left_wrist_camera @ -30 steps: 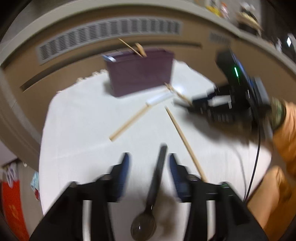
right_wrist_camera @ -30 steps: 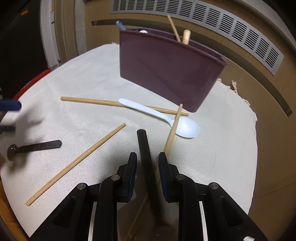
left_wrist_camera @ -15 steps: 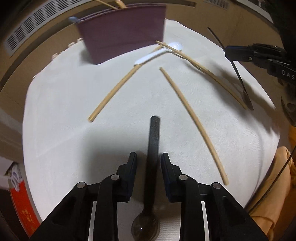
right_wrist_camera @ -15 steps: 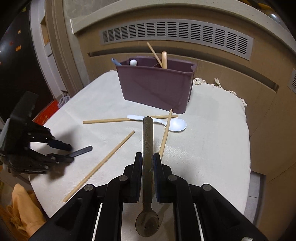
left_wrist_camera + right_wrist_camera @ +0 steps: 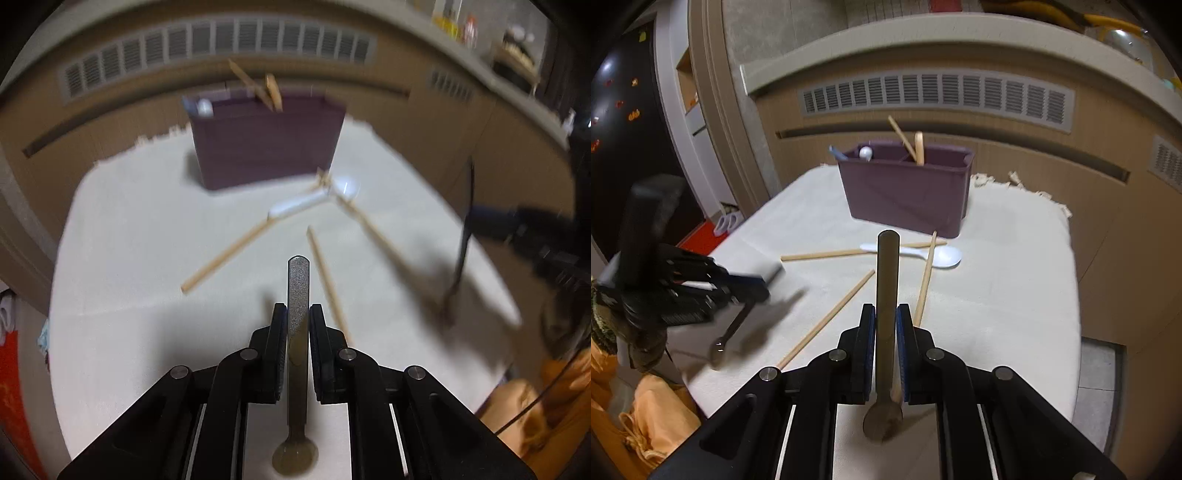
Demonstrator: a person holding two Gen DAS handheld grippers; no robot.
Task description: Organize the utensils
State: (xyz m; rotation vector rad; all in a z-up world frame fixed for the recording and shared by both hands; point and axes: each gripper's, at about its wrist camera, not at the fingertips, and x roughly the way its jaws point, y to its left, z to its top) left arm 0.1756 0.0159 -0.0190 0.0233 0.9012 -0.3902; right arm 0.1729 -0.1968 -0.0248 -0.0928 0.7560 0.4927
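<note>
Change: both spoons are off the cloth now — a second ago the left gripper (image 5: 297,325) stood wide around a spoon lying flat, and its jaws have just been closing onto the handle; the right gripper (image 5: 885,325) already had its spoon nearly pinched and has lifted it clear.
Left claw: clamped on the dark speckled spoon (image 5: 298,314), handle forward between the pads, bowl back under the camera.
Right claw: clamped on the brown-handled spoon (image 5: 887,295) in the same way — handle toward the purple caddy (image 5: 905,192), bowl toward the wrist.
Why held so: gripped at mid-handle, each spoon stays along the fingers, so I judge it can be tipped into a compartment of the purple caddy without re-gripping.
Loose utensils: three wooden chopsticks (image 5: 827,317) and a white plastic spoon (image 5: 916,253) lie on the cream cloth (image 5: 1015,295) in front of the purple caddy, the white spoon closest to it and crossing two of the sticks.
Already in the purple caddy: a chopstick and a wooden handle lean in the right section; a white knob and a blue handle show at the left end.
Right view only: sharp sight of the divider inside the purple caddy, and the left gripper from the side with its spoon hanging bowl-down over the cloth's near-left edge.
Left view only: motion-blurred, yet it shows the right gripper and its spoon from the side, to the right of the purple caddy and above the cloth.
</note>
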